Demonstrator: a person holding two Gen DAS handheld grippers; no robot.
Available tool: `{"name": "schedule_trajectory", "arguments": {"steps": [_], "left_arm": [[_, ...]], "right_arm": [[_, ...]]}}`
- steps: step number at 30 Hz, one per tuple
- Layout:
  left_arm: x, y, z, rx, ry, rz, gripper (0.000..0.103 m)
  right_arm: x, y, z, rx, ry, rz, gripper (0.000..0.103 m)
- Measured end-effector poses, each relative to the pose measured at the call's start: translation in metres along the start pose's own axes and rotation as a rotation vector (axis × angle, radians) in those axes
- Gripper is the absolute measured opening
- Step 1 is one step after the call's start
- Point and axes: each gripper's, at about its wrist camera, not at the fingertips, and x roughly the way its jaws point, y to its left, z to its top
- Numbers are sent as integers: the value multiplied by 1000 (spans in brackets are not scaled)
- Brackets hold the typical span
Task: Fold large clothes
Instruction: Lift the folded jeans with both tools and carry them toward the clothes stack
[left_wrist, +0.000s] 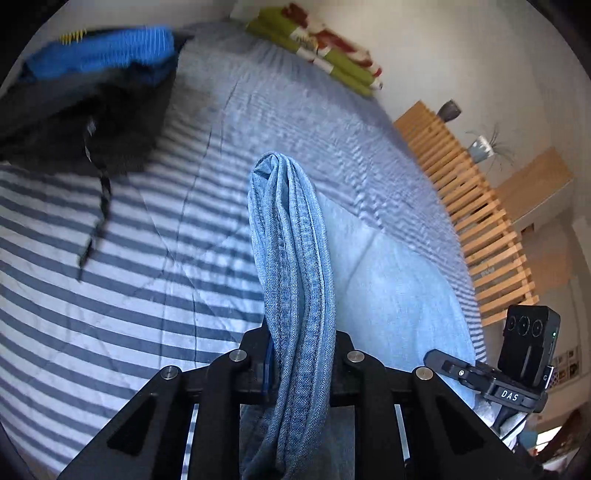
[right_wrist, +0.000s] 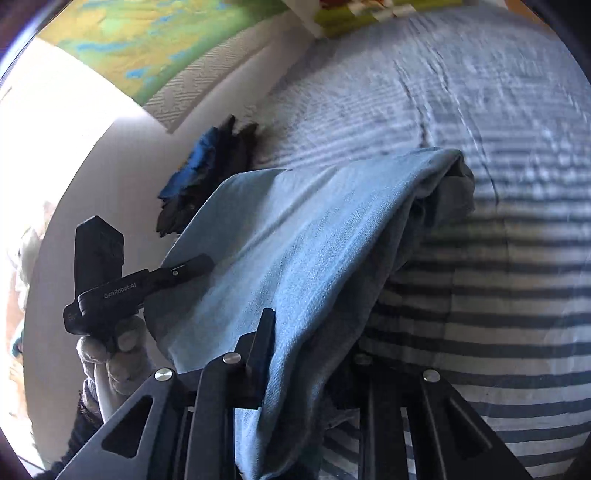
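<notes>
While one pair of light blue jeans (left_wrist: 295, 280) is lifted over the striped bed (left_wrist: 122, 280), it is gripped at two places by two claws. The left claw (left_wrist: 295, 354) is clenched on a bunched, seamed fold of the denim, which rises straight ahead of it between the fingers and hangs down behind them. The right claw (right_wrist: 306, 354) is clenched on another edge of the same garment; from it the cloth is spread ahead and to the left, and one folded end (right_wrist: 450, 177) is draped ahead to the right, above the bedcover.

In the left wrist view, the right claw is seen low to the right. In the right wrist view, the left claw (right_wrist: 199, 264) is seen to the left, held by one gloved hand (right_wrist: 114, 354), with its tip against the denim.

One pile of dark and bright blue clothes (left_wrist: 96, 92) is lying on the bed, ahead and to the left of both claws, apart from the jeans. Ahead of the left claw, at the far edge of the bed, one green and red patterned pillow (left_wrist: 317, 48) is seen.
</notes>
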Motion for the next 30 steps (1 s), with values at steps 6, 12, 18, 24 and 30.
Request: {"name": "schedule_trajectory", "arguments": {"steps": [6, 12, 18, 24, 30], "left_arm": [[-63, -5, 13, 28, -133, 9, 19], [-131, 12, 53, 0, -285, 35, 19], [-200, 43, 111, -5, -446, 106, 19], [-241, 90, 173, -25, -546, 173, 19], [-235, 153, 228, -66, -571, 221, 19]], "right_arm": [[-19, 52, 19, -144, -68, 9, 21], [-10, 124, 75, -311, -133, 31, 20], [30, 205, 143, -467, -187, 64, 20], [93, 253, 195, -519, -218, 115, 20], [160, 264, 232, -518, -216, 123, 20]]}}
